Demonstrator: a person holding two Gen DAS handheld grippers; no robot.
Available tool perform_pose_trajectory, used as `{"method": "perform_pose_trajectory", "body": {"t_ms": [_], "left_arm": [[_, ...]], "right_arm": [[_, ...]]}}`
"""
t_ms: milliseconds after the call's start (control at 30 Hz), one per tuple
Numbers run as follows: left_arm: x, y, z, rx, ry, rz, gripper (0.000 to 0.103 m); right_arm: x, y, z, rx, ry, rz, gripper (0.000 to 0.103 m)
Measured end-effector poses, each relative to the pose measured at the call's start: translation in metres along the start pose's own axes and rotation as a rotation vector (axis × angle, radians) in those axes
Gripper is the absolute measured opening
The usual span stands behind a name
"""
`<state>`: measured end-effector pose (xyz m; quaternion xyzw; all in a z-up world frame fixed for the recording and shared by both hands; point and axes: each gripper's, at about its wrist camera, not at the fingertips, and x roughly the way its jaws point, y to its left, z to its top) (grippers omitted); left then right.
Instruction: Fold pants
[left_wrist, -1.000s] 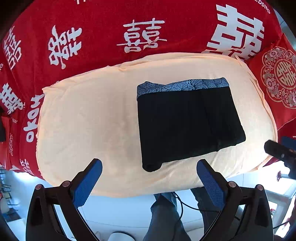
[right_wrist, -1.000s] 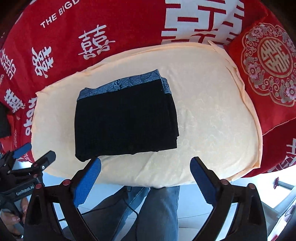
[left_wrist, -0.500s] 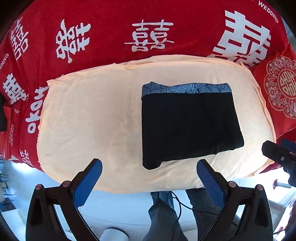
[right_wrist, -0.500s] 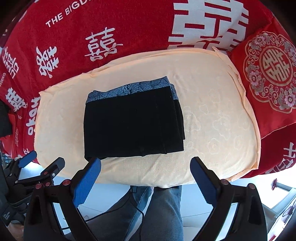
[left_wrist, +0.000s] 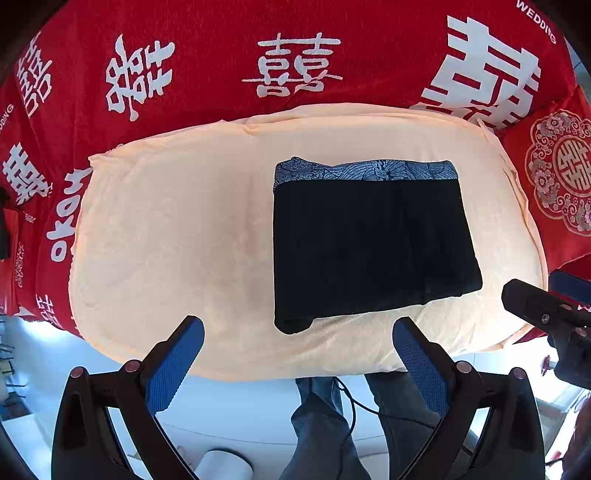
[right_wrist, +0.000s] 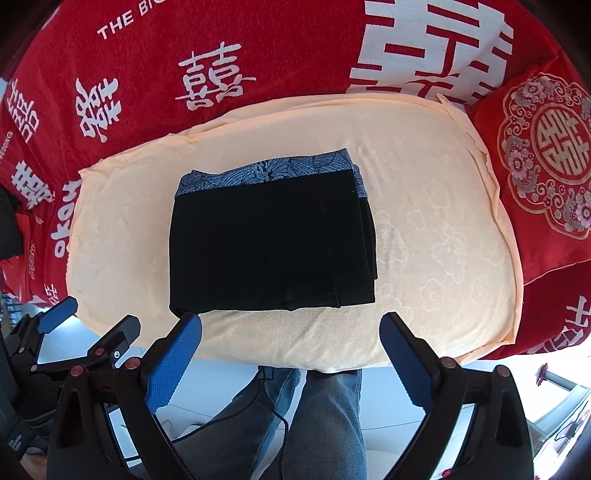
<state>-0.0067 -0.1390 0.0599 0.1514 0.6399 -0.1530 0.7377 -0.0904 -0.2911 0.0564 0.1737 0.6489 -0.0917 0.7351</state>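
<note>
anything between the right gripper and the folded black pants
Nothing visible. The right gripper is open just short of the near edge of the pants, with only bare peach towel between them.

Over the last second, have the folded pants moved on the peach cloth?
No. The pants lie at the same place on the peach cloth; only the view shifted.

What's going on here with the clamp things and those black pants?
A person holds a two-finger gripper in each hand to fold pants. The black pants already lie folded into a neat rectangle on a peach towel spread over a red printed cover. Both the left gripper and the right gripper hover open at the near edge, touching nothing.
</note>
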Motion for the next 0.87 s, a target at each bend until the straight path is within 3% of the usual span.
{"method": "perform_pose_trajectory", "body": {"t_ms": [867], "left_arm": [[-0.0022, -0.0008, 0.0001, 0.011, -0.027, -0.007, 0.102]], "right_arm": [[0.0071, 0.0043, 0.0016, -0.021, 0.013, -0.032, 0.098]]}}
